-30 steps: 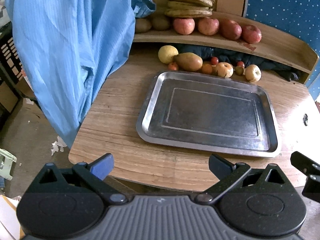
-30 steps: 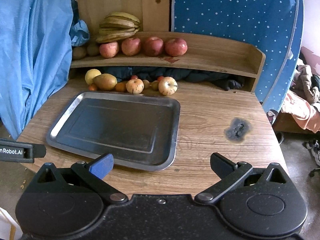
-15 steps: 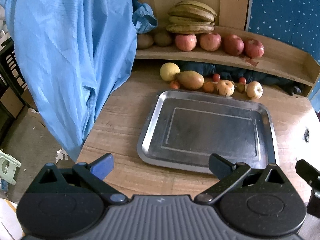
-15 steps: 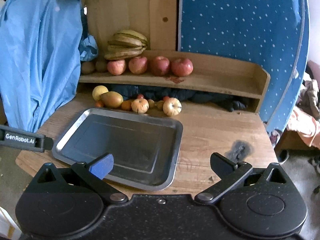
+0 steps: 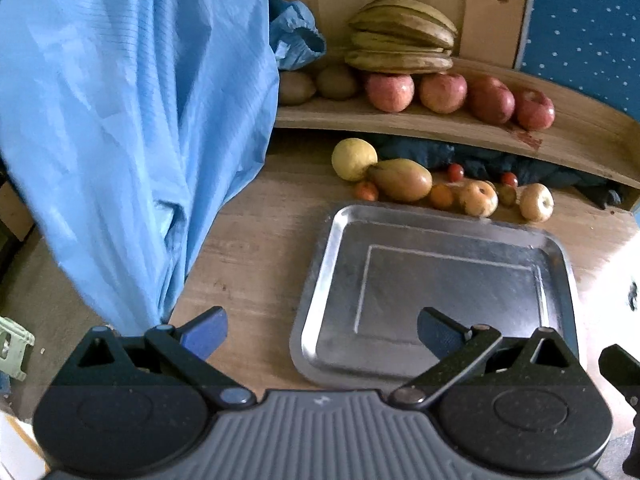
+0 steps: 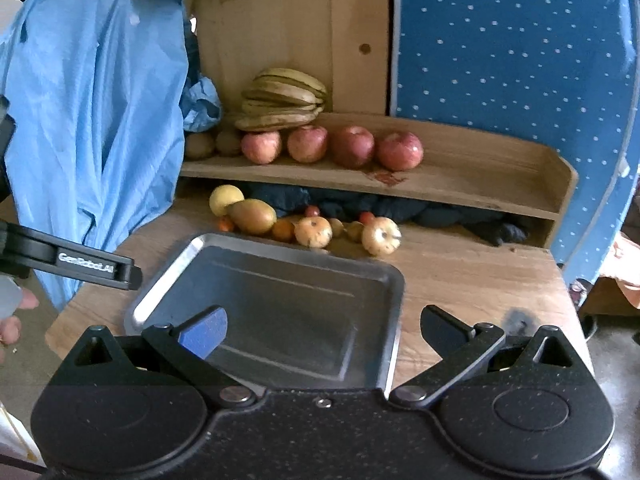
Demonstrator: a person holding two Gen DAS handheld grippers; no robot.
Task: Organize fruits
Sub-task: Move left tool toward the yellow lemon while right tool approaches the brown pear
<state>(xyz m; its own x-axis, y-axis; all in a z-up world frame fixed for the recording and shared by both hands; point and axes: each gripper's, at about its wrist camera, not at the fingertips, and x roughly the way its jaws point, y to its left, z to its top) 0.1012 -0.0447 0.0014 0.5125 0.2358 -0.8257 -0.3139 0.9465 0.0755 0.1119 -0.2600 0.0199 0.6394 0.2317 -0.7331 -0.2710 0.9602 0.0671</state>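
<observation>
An empty metal tray (image 5: 340,232) (image 6: 396,280) lies on the wooden table. Behind it sits a row of loose fruit: a yellow lemon (image 5: 354,153) (image 6: 226,199), a mango (image 5: 402,179) (image 6: 253,215), small oranges, tiny tomatoes and two pale apples (image 5: 536,202) (image 6: 381,236). On the shelf above rest several red apples (image 5: 390,91) (image 6: 352,146), kiwis and a bunch of bananas (image 5: 400,46) (image 6: 284,98). My left gripper (image 5: 322,330) is open over the tray's near left corner. My right gripper (image 6: 322,330) is open over the tray's near right part. Neither holds anything.
A blue garment (image 5: 132,120) (image 6: 92,112) hangs at the table's left side. Dark cloth (image 6: 400,206) is stuffed under the wooden shelf (image 6: 480,172). A blue dotted panel (image 6: 512,40) stands behind. The left gripper's body (image 6: 80,264) and a hand (image 6: 12,320) show at the right wrist view's left edge.
Both grippers have pulled back and risen from the table, so the tray and fruit look farther and lower. Both stay open and empty.
</observation>
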